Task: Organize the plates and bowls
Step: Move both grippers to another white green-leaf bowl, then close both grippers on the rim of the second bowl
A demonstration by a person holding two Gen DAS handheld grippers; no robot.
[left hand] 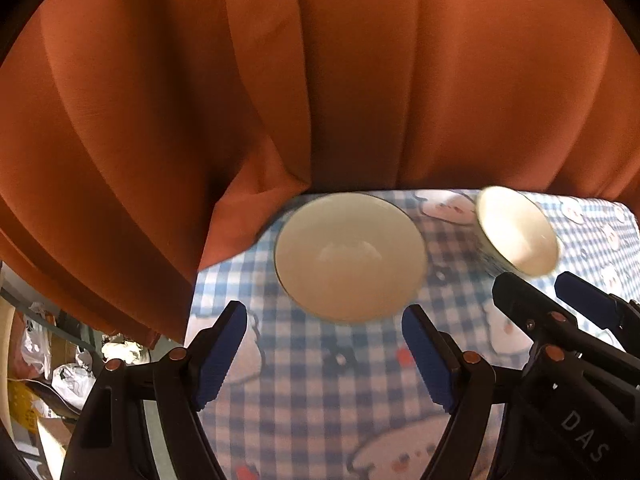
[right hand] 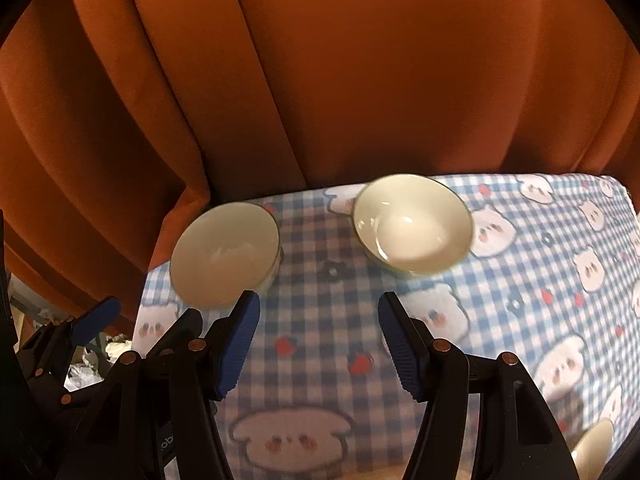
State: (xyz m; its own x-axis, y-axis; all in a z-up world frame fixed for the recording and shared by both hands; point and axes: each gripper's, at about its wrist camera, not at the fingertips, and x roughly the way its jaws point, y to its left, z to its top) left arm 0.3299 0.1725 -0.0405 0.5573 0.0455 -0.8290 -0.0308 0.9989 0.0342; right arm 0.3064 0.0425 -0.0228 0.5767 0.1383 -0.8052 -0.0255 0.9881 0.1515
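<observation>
Bowl, left point(left hand: 349, 257): cream inside, thin dark rim, upright on the checked cloth, near the table's far left corner; seen again in the right wrist view point(right hand: 225, 254). Blurred.
Bowl, right point(left hand: 516, 231): cream inside, blue pattern on its outer wall, upright, well apart from the left bowl; in the right wrist view point(right hand: 412, 229) it sits just ahead of that gripper.
Curtain point(left hand: 280, 80): orange, pleated, hangs behind the table's far edge; a fold drapes beside the left bowl.
Tablecloth point(left hand: 320, 392): blue-and-white check with white cartoon animals and red spots.
Left gripper point(left hand: 325, 354): jaws wide apart, nothing between the blue pads, touching nothing; it hangs above the cloth, with the left bowl just beyond the fingertips.
Right gripper point(right hand: 318, 344): jaws apart, somewhat narrower than the left, nothing held; bare cloth shows between the pads. In the left wrist view point(left hand: 560, 304) it is at the right, just near of the right bowl.
Clutter, far left point(left hand: 60, 368): bags and crumpled paper on the floor beside the table, too blurred to tell further.
Pale round edge point(right hand: 596, 446): near right corner of the right wrist view, cut off; cannot tell what it is.
</observation>
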